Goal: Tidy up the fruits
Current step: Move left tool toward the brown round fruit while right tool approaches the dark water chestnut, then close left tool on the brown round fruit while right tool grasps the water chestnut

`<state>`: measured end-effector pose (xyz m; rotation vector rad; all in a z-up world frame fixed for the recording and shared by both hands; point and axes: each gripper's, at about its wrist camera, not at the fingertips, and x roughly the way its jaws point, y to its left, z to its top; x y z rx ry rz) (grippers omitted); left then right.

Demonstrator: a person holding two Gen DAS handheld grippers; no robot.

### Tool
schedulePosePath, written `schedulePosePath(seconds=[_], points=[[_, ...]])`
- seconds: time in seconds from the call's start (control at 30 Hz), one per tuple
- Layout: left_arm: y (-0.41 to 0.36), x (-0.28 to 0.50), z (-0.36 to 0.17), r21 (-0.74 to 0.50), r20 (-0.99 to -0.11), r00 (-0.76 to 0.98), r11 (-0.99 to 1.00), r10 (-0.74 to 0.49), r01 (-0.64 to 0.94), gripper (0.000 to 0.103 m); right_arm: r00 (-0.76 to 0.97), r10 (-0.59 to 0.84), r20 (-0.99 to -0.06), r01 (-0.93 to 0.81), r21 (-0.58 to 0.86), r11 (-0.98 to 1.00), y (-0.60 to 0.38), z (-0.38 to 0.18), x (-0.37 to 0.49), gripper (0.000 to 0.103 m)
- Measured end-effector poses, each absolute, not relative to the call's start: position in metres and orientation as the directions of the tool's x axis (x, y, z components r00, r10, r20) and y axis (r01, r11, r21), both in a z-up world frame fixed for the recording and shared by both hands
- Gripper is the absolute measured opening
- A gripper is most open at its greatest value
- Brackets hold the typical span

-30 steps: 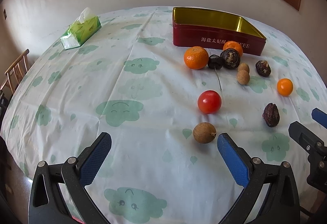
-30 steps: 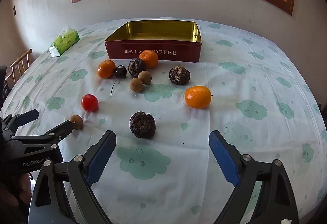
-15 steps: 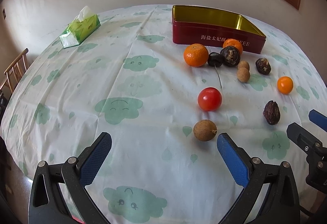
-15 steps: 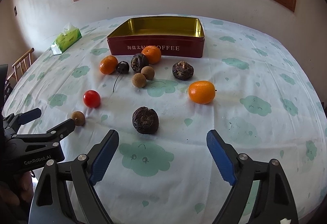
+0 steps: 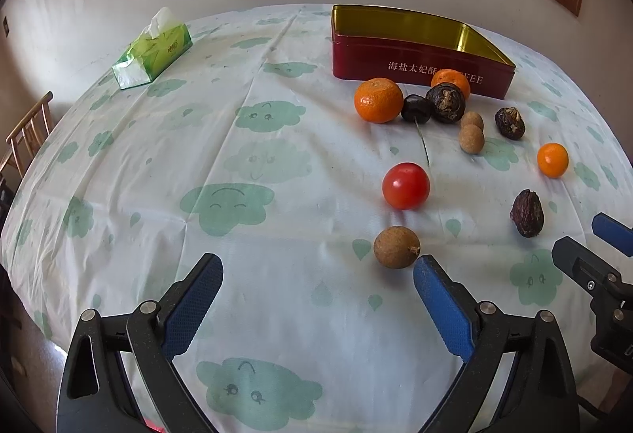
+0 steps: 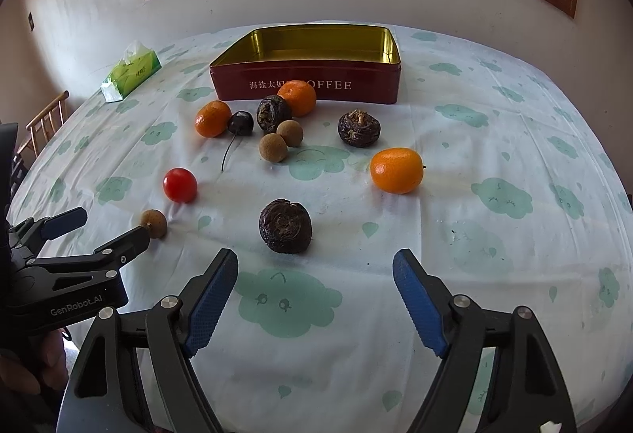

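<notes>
Loose fruits lie on the cloud-print tablecloth in front of an empty red tin (image 6: 304, 87) with a gold inside. My left gripper (image 5: 316, 271) is open and its jaws are closing, with only cloth between them. A brown longan (image 5: 397, 247) lies just beyond its right fingertip, and a red tomato (image 5: 405, 186) lies further on. My right gripper (image 6: 315, 263) is open and also closing on nothing. A dark water chestnut (image 6: 285, 220) sits just ahead of it, and an orange kumquat (image 6: 396, 170) is further right. The left gripper (image 6: 110, 223) shows at the left of the right wrist view.
Near the tin lie two mandarins (image 6: 212, 118), a dark cherry (image 6: 240, 122), two more longans (image 6: 273, 147) and two more water chestnuts (image 6: 359, 127). A green tissue pack (image 5: 152, 53) lies far left. A wooden chair (image 5: 27, 132) stands past the table's left edge.
Both pairs of jaws have narrowed a little, the right more than the left. The hands and the fruits have stayed where they were.
</notes>
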<state>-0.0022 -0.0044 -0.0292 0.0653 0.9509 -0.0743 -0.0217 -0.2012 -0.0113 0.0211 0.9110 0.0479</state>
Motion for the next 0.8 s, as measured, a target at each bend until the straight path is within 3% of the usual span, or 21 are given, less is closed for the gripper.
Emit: schedulePosePath(seconds=[0.43, 0.8], points=[[-0.005, -0.002, -0.030, 0.014, -0.822, 0.567, 0.994, -0.052, 0.111, 0.085, 0.600, 0.061, -0.797, -0.044, 0.044, 0.998, -0.199, -0.014, -0.021, 0.074], [-0.008, 0.001, -0.034, -0.019, -0.832, 0.548, 0.990, -0.092, 0.137, 0.073, 0.562, 0.098, -0.821, -0.092, 0.055, 0.994, -0.193, -0.023, -0.009, 0.061]])
